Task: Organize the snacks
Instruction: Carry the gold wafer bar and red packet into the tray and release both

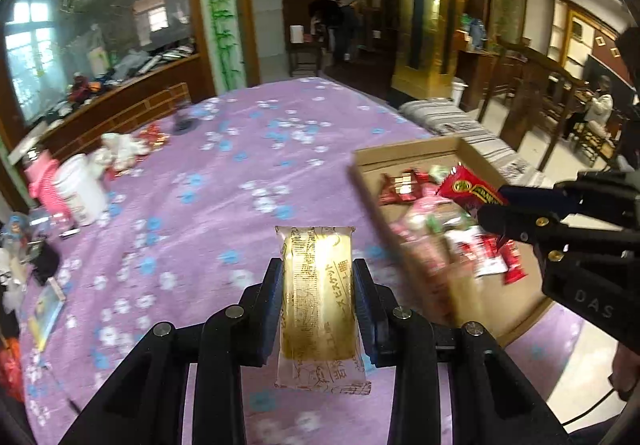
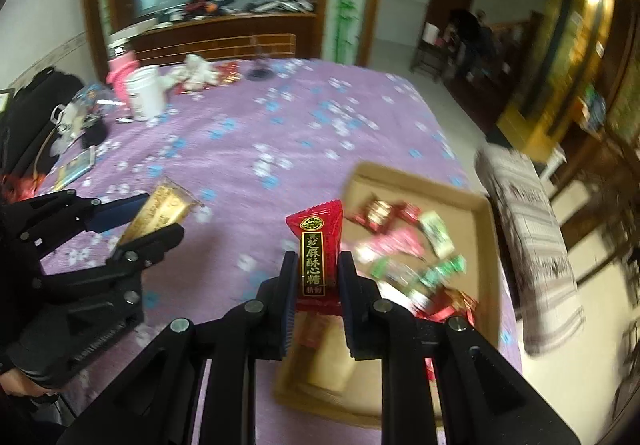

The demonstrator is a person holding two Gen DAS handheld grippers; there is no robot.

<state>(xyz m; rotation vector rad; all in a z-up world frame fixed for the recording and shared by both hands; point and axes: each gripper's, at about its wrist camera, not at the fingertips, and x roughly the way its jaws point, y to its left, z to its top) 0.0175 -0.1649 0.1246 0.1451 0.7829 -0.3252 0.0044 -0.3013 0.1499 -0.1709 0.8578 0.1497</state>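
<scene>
My left gripper [image 1: 318, 281] is shut on a golden biscuit packet [image 1: 318, 297] and holds it above the purple cloth. It also shows in the right wrist view [image 2: 160, 217] at the left, with the packet [image 2: 164, 207] in it. My right gripper [image 2: 318, 277] is shut on a red candy packet [image 2: 316, 245] with gold Chinese lettering, above the near left part of a shallow cardboard box [image 2: 486, 245]. In the left wrist view the right gripper [image 1: 494, 205] holds the red packet [image 1: 468, 189] over the box [image 1: 404, 155]. Several red, pink and green wrapped snacks [image 2: 400, 241] lie in the box.
A purple flowered cloth [image 1: 224, 181] covers the table. A white jar [image 1: 80, 189], a pink container [image 1: 42, 181] and small clutter stand at the table's left edge. A striped cushion [image 2: 532, 237] lies right of the box. A small booklet [image 1: 48, 309] lies near left.
</scene>
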